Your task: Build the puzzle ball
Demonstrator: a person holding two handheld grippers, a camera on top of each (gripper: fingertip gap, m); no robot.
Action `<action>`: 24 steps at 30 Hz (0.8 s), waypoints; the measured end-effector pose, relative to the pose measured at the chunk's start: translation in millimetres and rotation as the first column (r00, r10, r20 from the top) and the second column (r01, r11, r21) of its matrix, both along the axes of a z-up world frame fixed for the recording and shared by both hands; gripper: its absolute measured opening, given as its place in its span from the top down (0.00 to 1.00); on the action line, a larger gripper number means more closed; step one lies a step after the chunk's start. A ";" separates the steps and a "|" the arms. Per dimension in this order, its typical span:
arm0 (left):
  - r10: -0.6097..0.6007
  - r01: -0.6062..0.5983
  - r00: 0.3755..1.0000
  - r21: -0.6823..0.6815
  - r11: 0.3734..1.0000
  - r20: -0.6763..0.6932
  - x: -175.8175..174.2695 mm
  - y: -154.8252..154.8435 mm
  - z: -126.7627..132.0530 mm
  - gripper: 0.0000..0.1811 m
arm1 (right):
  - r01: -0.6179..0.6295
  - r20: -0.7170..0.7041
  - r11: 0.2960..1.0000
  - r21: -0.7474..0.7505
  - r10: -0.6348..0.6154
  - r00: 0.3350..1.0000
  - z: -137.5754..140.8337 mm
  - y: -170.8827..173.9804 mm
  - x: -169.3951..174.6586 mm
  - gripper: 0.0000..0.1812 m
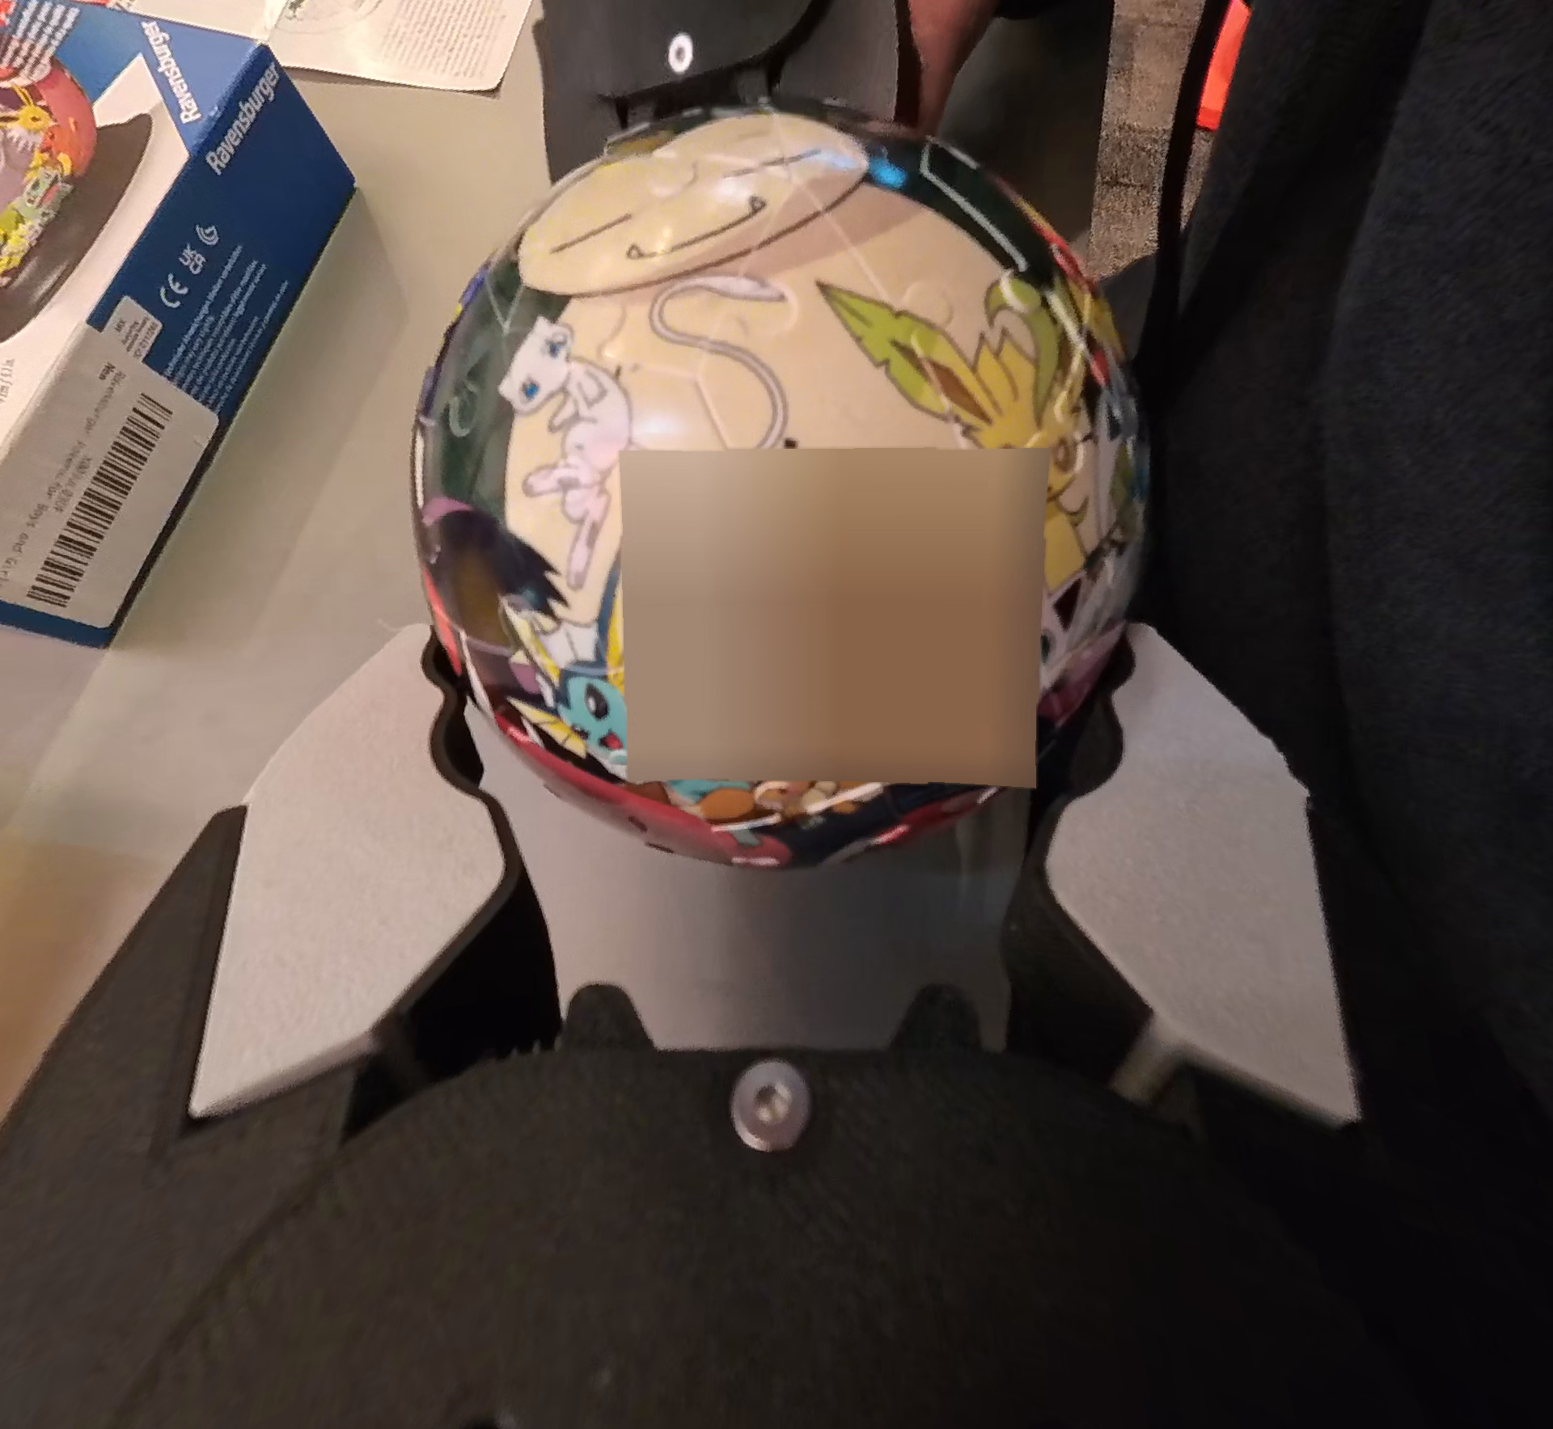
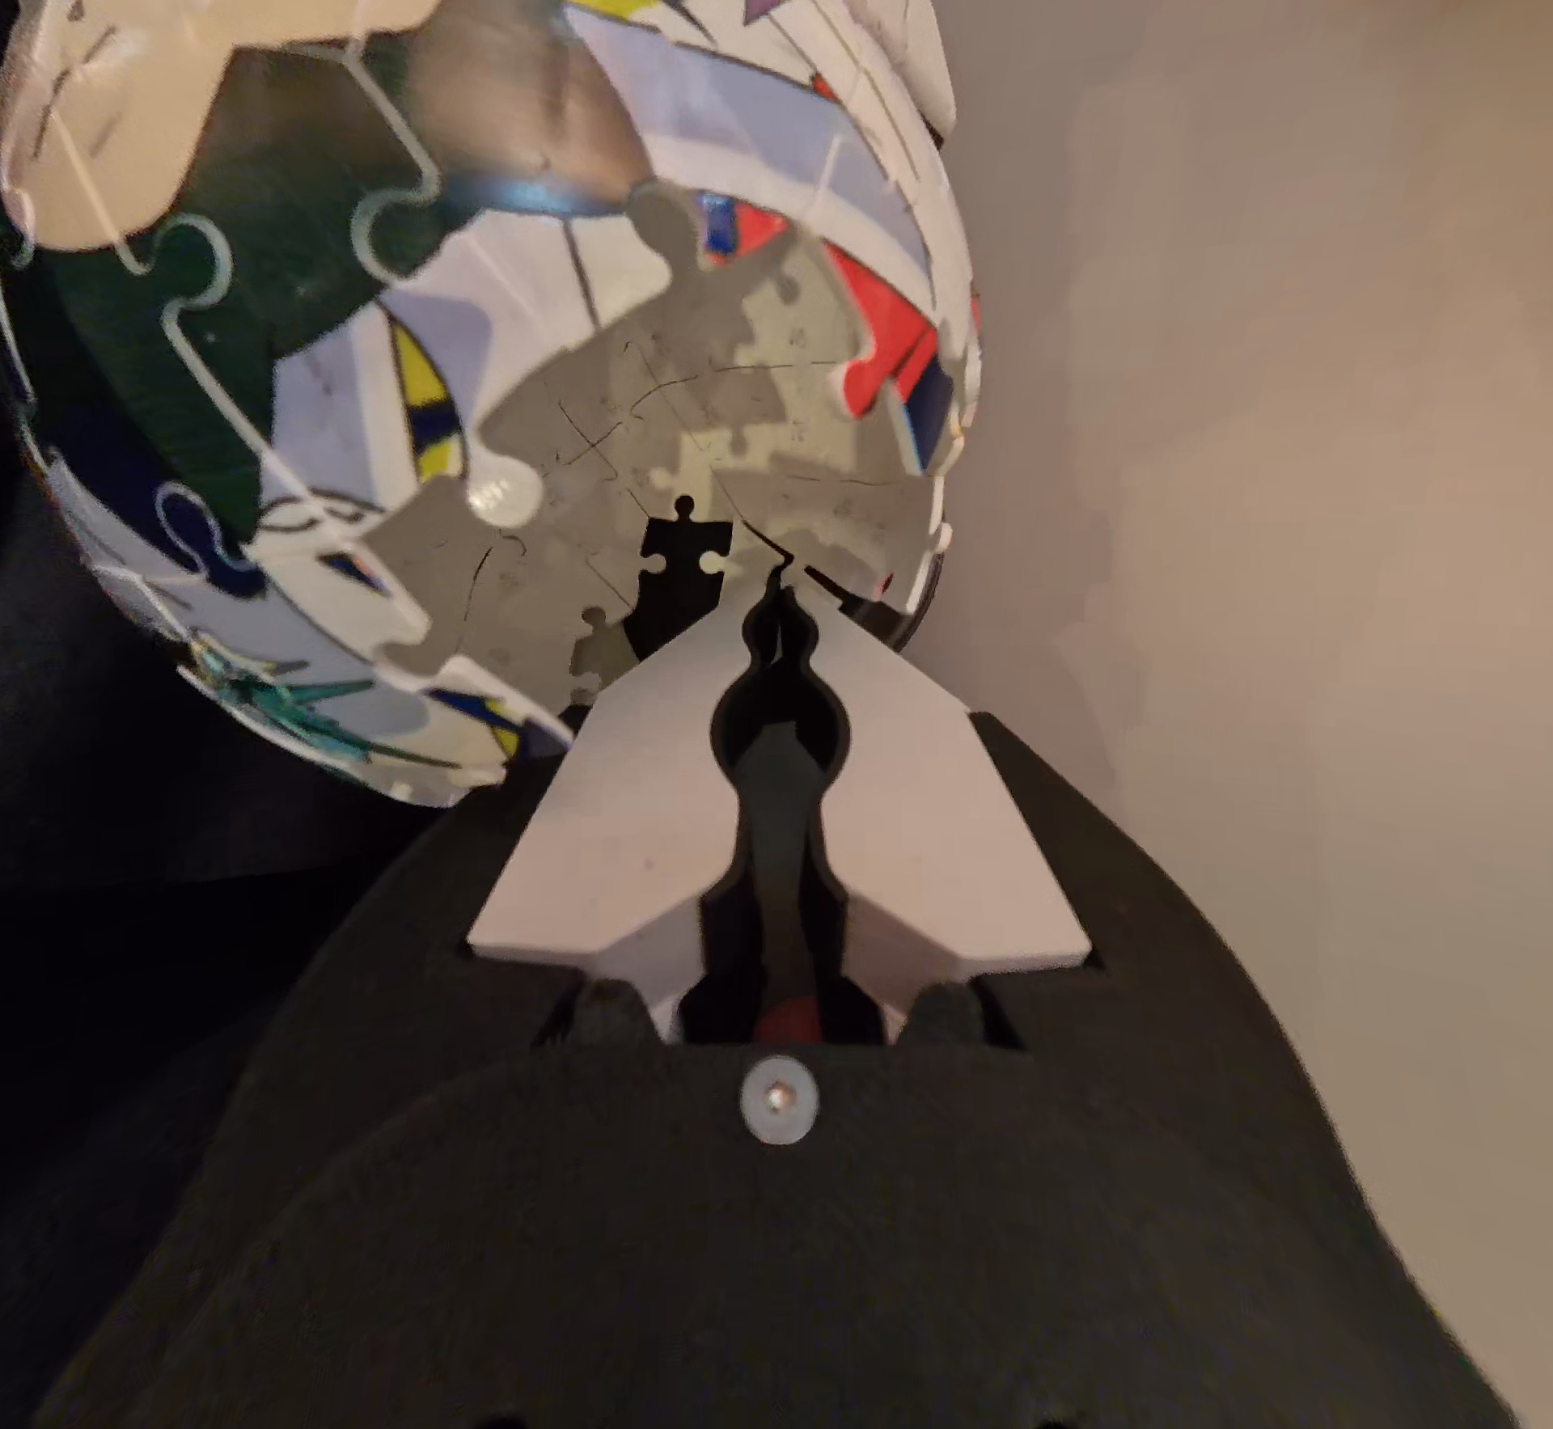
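L tool (image 1: 777, 683) wide, gripping puzzle ball (image 1: 756, 380); R tool (image 2: 777, 590) pinched closed at gap.

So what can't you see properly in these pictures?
- Left wrist view: a blurred patch covers part of the puzzle ball.
- Left wrist view: the blue box is cut off by the left edge.
- Right wrist view: whether the right gripper pinches a piece; the closed jaws hide it.

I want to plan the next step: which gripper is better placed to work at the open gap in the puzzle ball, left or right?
Right. The right gripper is shut, its tips at the gap's edge. The left gripper is occupied: its fingers cradle the puzzle ball from both sides.
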State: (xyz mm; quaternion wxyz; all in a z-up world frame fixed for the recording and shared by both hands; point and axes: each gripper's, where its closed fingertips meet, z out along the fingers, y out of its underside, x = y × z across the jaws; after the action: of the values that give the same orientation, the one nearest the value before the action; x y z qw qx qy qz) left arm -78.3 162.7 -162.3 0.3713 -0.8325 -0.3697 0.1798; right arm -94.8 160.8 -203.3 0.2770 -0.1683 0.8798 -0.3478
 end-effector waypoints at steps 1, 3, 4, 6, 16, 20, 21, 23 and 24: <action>-0.001 0.001 1.000 0.000 1.000 0.000 -0.2 0.1 0.2 0.24 | 0.010 0.000 1.000 0.000 -0.010 1.000 0.1 -0.1 -0.8 1.00; -0.001 0.001 1.000 -0.002 1.000 0.001 -0.5 -0.1 -0.1 0.24 | 0.013 -0.004 1.000 -0.001 -0.013 1.000 0.0 0.3 -1.1 1.00; -0.002 0.002 1.000 -0.001 1.000 0.001 -0.4 0.0 -0.1 0.24 | 0.031 -0.015 0.999 -0.008 -0.031 0.999 0.4 -1.8 -3.2 1.00; 0.000 0.000 1.000 0.000 1.000 0.002 -0.7 0.1 -0.2 0.24 | 0.024 -0.039 1.000 -0.016 -0.024 0.999 -0.5 -1.2 -2.1 1.00; -0.004 0.004 1.000 -0.007 1.000 0.005 0.1 0.0 -0.6 0.24 | 0.048 0.114 0.998 -0.037 -0.043 0.993 14.6 -0.3 -14.6 1.00; -0.013 0.013 1.000 -0.010 1.000 0.007 -1.0 0.7 -0.2 0.24 | -0.049 0.006 0.996 -0.079 0.050 0.999 8.3 2.3 -9.6 1.00; -0.016 0.016 1.000 -0.011 1.000 0.009 -1.1 0.8 -0.2 0.24 | -0.080 -0.026 0.993 -0.088 0.078 0.997 6.5 2.8 -7.4 1.00; -0.019 0.019 1.000 -0.011 1.000 0.010 -1.8 1.1 0.1 0.24 | -0.106 -0.044 0.991 -0.084 0.103 0.994 4.4 1.9 -3.8 1.00; -0.020 0.020 1.000 -0.011 1.000 0.009 -2.1 1.3 0.3 0.24 | -0.122 -0.050 0.989 -0.082 0.119 0.992 3.4 2.1 -1.9 1.00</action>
State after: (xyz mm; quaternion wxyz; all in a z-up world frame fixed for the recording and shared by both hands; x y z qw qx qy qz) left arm -80.4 164.0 -162.0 0.3666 -0.8392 -0.3620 0.1743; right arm -96.7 162.9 -199.9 0.2701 -0.2406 0.8585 -0.3634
